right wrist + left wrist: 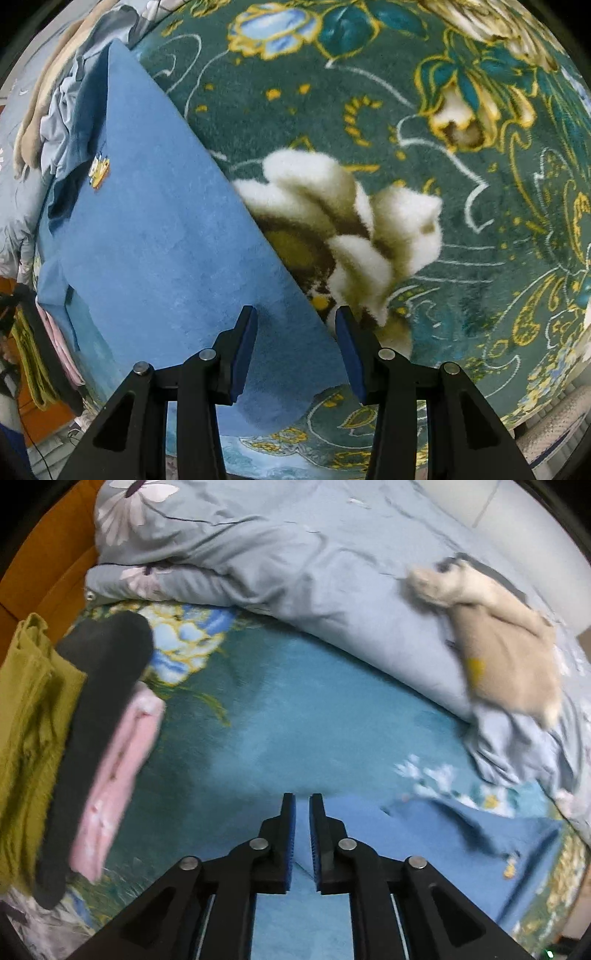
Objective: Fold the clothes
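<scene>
A blue garment (155, 236) lies flat on the green floral blanket (369, 92), with a small yellow logo (99, 170) near its far end. My right gripper (295, 317) is open, its pads straddling the garment's right edge just above the cloth. In the left wrist view the same blue garment (461, 834) lies under and right of my left gripper (301, 801), whose jaws are nearly closed with a narrow gap and hold nothing visible.
A stack of folded clothes, olive (26, 738), black (92, 738) and pink (118, 775), sits at the left. A grey-blue floral duvet (295, 572) is heaped at the back with a beige garment (506, 657) on it. An orange wooden floor edge (48, 554) shows far left.
</scene>
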